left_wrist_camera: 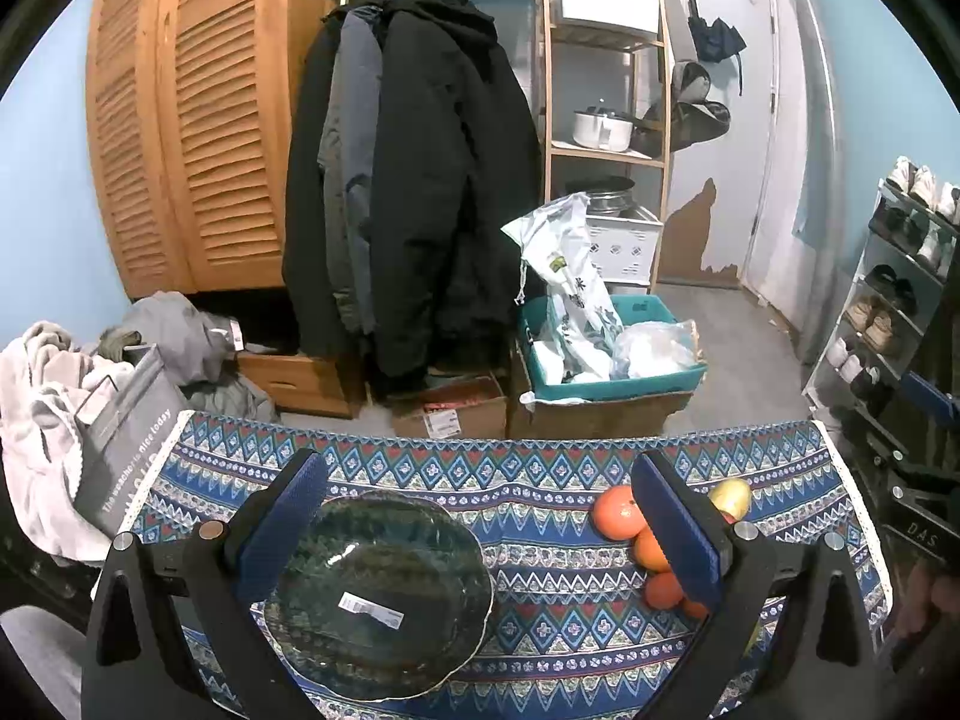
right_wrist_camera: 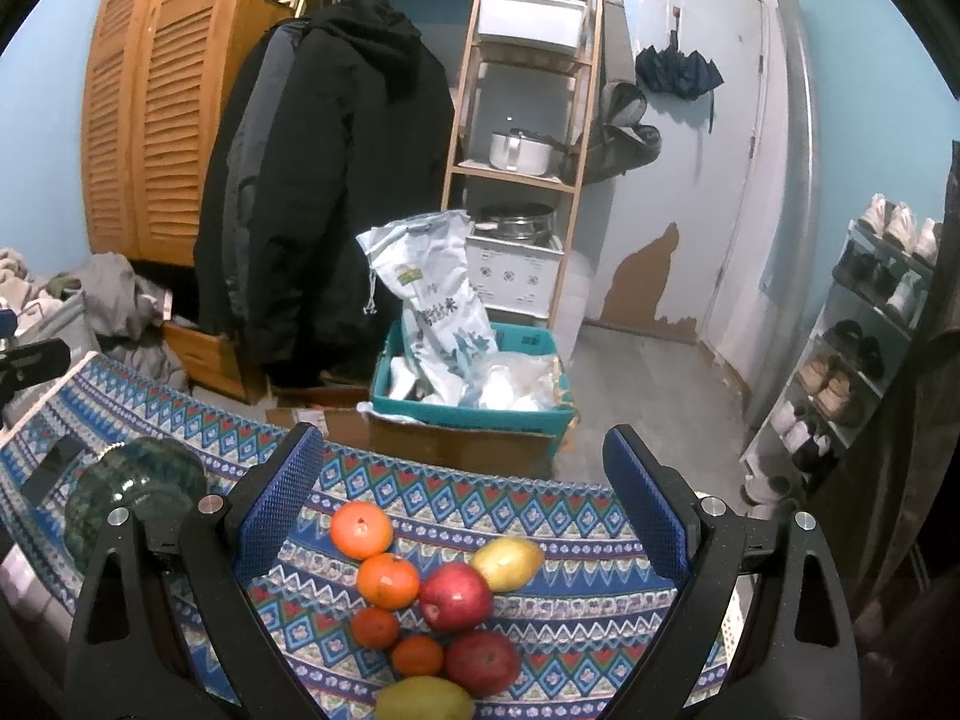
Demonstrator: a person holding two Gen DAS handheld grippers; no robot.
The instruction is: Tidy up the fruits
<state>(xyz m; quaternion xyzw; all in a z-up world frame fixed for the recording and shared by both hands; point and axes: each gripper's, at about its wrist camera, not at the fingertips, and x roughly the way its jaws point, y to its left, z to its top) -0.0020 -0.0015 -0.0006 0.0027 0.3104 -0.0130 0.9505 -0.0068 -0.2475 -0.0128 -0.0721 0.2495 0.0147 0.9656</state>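
Green glass plate (left_wrist_camera: 378,594) sits empty on a patterned tablecloth (left_wrist_camera: 540,480), at 6 o'clock in the left view, lying between the wide-spread fingers of the left gripper (left_wrist_camera: 474,516). In the right view, the right gripper (right_wrist_camera: 462,510) is also spread wide and holds nothing; oranges (right_wrist_camera: 362,530), red apples (right_wrist_camera: 455,597) and yellow pears (right_wrist_camera: 507,563) cluster loose between its fingers, toward 6 o'clock. Sorting seems not yet begun; next, likely closing on one fruit and carrying it leftward to the plate.
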